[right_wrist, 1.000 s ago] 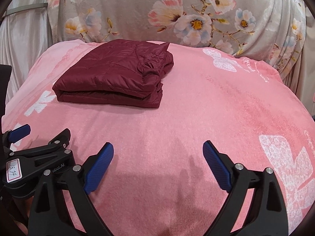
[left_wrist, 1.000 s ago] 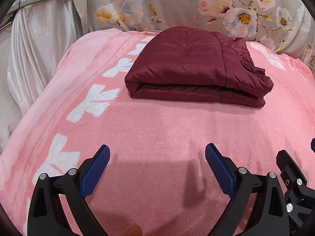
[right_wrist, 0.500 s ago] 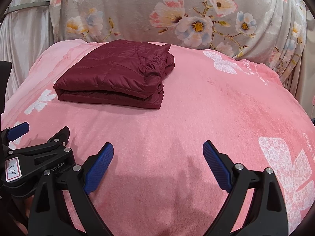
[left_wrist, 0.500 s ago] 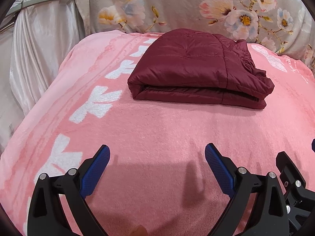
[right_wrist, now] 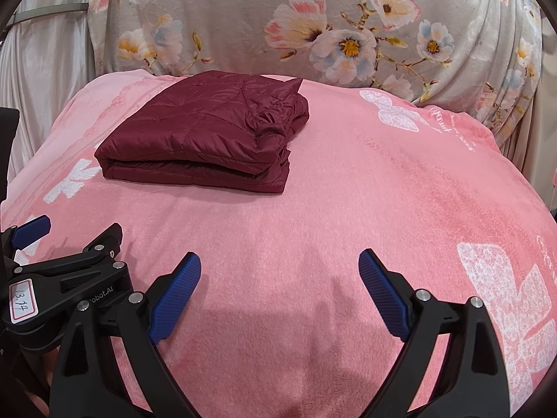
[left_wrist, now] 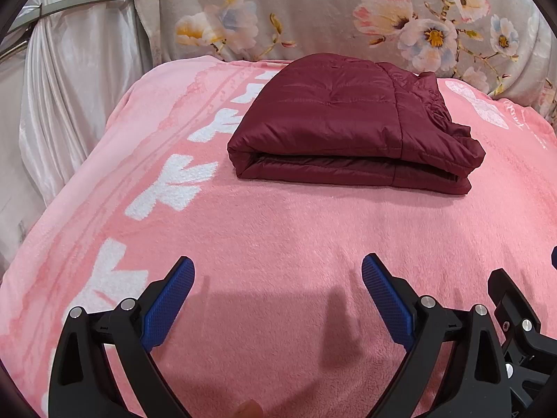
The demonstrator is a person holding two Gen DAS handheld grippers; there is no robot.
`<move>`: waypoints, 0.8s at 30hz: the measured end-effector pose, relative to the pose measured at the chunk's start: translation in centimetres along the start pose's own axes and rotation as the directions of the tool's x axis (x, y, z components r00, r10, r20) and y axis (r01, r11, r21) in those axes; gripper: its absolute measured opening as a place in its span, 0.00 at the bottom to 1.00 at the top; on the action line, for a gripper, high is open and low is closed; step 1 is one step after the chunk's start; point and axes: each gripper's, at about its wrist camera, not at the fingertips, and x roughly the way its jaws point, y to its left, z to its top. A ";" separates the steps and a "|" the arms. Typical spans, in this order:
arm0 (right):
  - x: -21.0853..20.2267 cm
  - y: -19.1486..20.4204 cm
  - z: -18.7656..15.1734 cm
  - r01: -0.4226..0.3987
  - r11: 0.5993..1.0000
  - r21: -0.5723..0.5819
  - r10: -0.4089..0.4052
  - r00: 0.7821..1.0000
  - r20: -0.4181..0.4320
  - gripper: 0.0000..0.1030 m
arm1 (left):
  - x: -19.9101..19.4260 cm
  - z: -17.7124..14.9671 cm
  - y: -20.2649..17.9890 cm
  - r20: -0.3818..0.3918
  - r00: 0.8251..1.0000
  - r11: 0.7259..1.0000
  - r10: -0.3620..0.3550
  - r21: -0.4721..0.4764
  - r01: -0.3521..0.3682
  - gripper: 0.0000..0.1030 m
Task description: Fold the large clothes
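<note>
One maroon quilted jacket [left_wrist: 351, 122] lies folded into a flat, layered bundle on the pink fleece blanket [left_wrist: 296, 237], toward the far side of it and close to the grey floral cover [left_wrist: 313, 10] that rises behind. Its folded edge faces the cameras, and its gathered, crumpled side (where the layers bunch up) points to the right. From the right wrist view the same jacket [right_wrist: 209, 129] sits left of centre. Nothing touches it. The blanket bears several white flower prints along its left border and two more at the right. Two grippers hover low over the near part of the blanket, well apart from the jacket. The left gripper [left_wrist: 277, 291] is released, its two blue pads spread wide with bare blanket between them. The right gripper [right_wrist: 279, 275] is likewise spread and holds nothing. Each gripper shows at the edge of the other's view. Pale satin curtains [left_wrist: 69, 87] hang at the left.
</note>
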 end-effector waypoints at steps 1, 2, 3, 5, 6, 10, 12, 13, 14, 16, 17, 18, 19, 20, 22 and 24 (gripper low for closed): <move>0.0 0.0 0.0 -0.001 1.000 0.000 0.001 1.000 0.000 0.87 | 0.0 0.0 0.0 0.000 1.000 1.000 -0.001 0.000 0.001 0.91; 0.0 0.0 0.0 -0.001 1.000 0.000 0.001 1.000 0.000 0.87 | 0.0 0.0 0.0 0.001 1.000 1.000 0.000 0.000 0.000 0.91; 0.0 0.0 0.0 -0.001 1.000 0.000 0.001 1.000 0.001 0.87 | 0.0 0.0 0.0 0.002 1.000 1.000 0.000 0.000 0.000 0.91; 0.0 0.0 0.0 -0.001 1.000 0.000 0.001 1.000 0.000 0.87 | 0.0 0.0 0.0 0.001 1.000 1.000 0.000 0.000 0.000 0.91; 0.0 0.0 0.0 -0.001 1.000 -0.001 0.001 1.000 0.000 0.87 | 0.0 0.0 0.0 0.001 1.000 1.000 0.000 0.000 0.000 0.91; 0.0 -0.1 0.0 0.002 1.000 -0.001 -0.002 1.000 0.003 0.87 | -0.1 0.0 0.0 0.003 1.000 1.000 0.001 -0.001 -0.001 0.91; 0.0 -0.1 0.0 0.001 1.000 -0.001 -0.001 1.000 0.003 0.87 | -0.1 0.1 0.0 0.003 1.000 1.000 0.002 -0.001 -0.002 0.91; 0.0 -0.1 0.0 0.001 1.000 -0.001 -0.001 1.000 0.003 0.87 | -0.1 0.0 0.0 0.003 1.000 1.000 0.001 -0.001 -0.001 0.91; 0.0 -0.1 0.0 0.001 1.000 -0.001 -0.001 1.000 0.003 0.87 | -0.1 0.0 0.0 0.003 1.000 1.000 0.002 -0.001 -0.002 0.91; 0.0 -0.1 0.0 0.001 1.000 -0.001 -0.001 1.000 0.003 0.87 | -0.1 0.1 0.0 0.003 1.000 1.000 0.001 -0.001 -0.001 0.91; 0.0 -0.1 0.0 0.001 1.000 0.000 -0.001 1.000 0.003 0.87 | -0.1 0.1 0.0 0.003 1.000 1.000 0.002 -0.001 -0.002 0.91; 0.0 -0.1 0.0 0.001 1.000 0.000 -0.001 1.000 0.003 0.87 | -0.1 0.0 0.0 0.003 1.000 1.000 0.002 -0.001 -0.002 0.91; 0.0 -0.1 0.0 0.001 1.000 0.000 -0.001 1.000 0.004 0.87 | -0.1 0.0 0.0 0.003 1.000 1.000 0.002 -0.001 -0.002 0.91; 0.0 -0.1 0.0 0.001 1.000 0.000 -0.001 1.000 0.004 0.87 | -0.1 0.1 0.0 0.003 1.000 1.000 0.002 -0.002 -0.002 0.91; 0.0 0.0 0.0 0.001 1.000 0.000 -0.001 1.000 0.004 0.87 | -0.1 0.0 0.0 0.003 1.000 1.000 0.001 -0.002 -0.001 0.91; 0.0 -0.1 0.0 0.001 1.000 0.000 -0.001 1.000 0.004 0.87 | -0.2 0.1 0.0 0.005 1.000 1.000 0.002 -0.002 -0.002 0.91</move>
